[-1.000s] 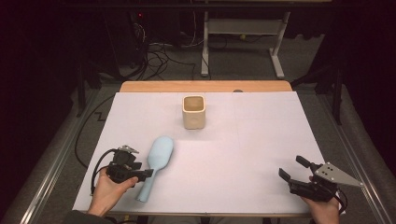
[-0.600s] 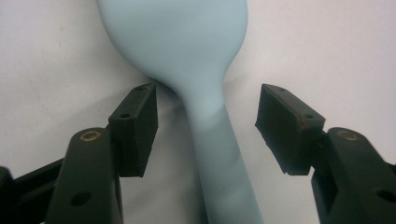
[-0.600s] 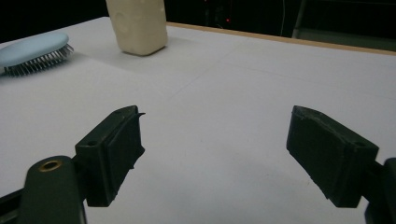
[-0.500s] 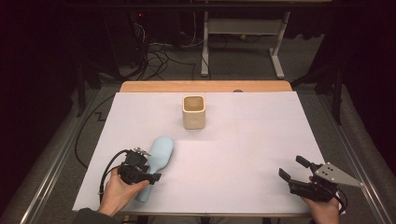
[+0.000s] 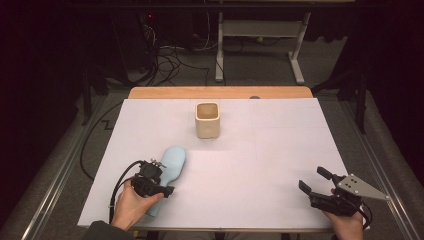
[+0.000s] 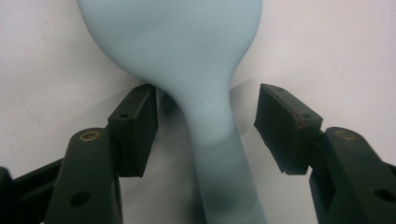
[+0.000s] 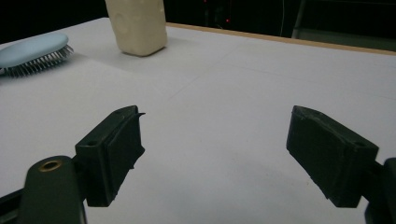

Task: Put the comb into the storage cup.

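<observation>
Straddling the brush (image 6: 205, 93) neck, the left gripper (image 6: 205, 126) is gaping, not yet pinching. Brush is looking light, rigid, slick plastic; grip the narrow handle. Right gripper (image 7: 215, 154) is idling wide.

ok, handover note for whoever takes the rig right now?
Left gripper: open, jaws straddling the neck of the light blue hairbrush, not closed on it.
Right gripper: open, idle at the table's near right.
Hairbrush lies bristles down at near left; beige cup stands upright at centre back of the white table cover.
Done: approach to the brush. Left: close, lift, probably carry it to the cup.
</observation>
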